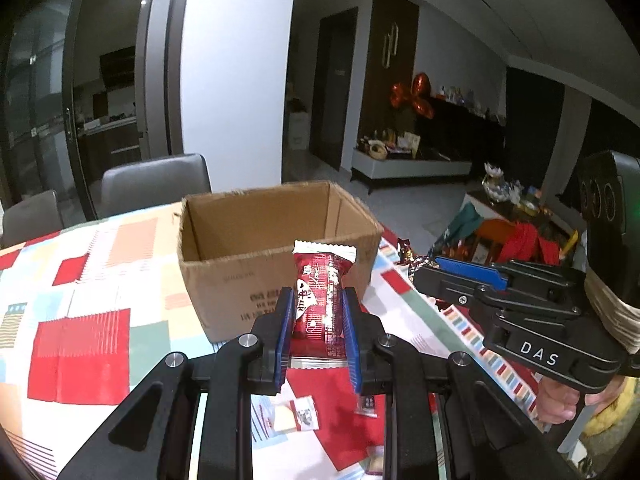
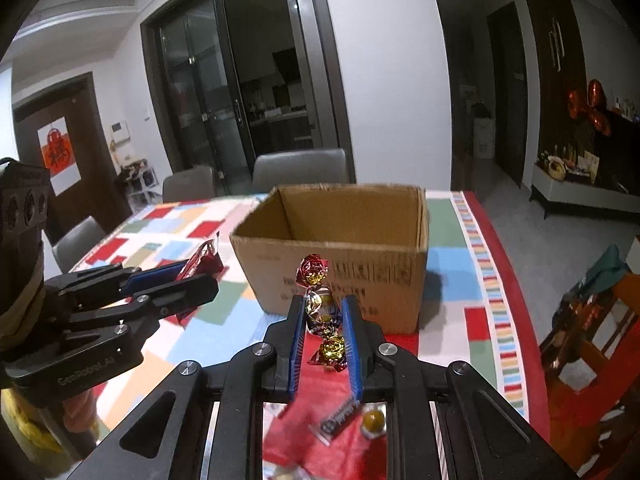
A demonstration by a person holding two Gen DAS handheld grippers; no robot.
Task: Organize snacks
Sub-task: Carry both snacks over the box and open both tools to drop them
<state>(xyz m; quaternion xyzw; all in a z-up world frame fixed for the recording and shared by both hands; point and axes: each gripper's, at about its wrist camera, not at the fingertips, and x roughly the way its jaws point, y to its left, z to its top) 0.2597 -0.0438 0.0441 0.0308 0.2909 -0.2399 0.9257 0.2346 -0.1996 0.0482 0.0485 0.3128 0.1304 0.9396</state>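
Red snack packet [image 1: 319, 296]: standing upright between the blue pads of the left gripper [image 1: 318, 320], long axis vertical, white crimped end up, just before the cardboard box [image 1: 280, 248].
Foil candy [image 2: 323, 312]: sitting clamped in the right gripper [image 2: 324, 328], twisted ends pointing up and down.
Box: standing open-topped near the table's right edge.
Tablecloth [image 1: 80, 320]: patchwork, carrying small packets [image 1: 306, 416] under the grippers.
Room: grey chairs [image 2: 300, 170] waiting behind the table.

Each claw: black linkage frame, silver pivot screws, ribbed blue pads [image 1: 282, 332]. White "DAS" lettering marks the right claw [image 1: 436, 266]; beige tape, apparently, wraps its handle.
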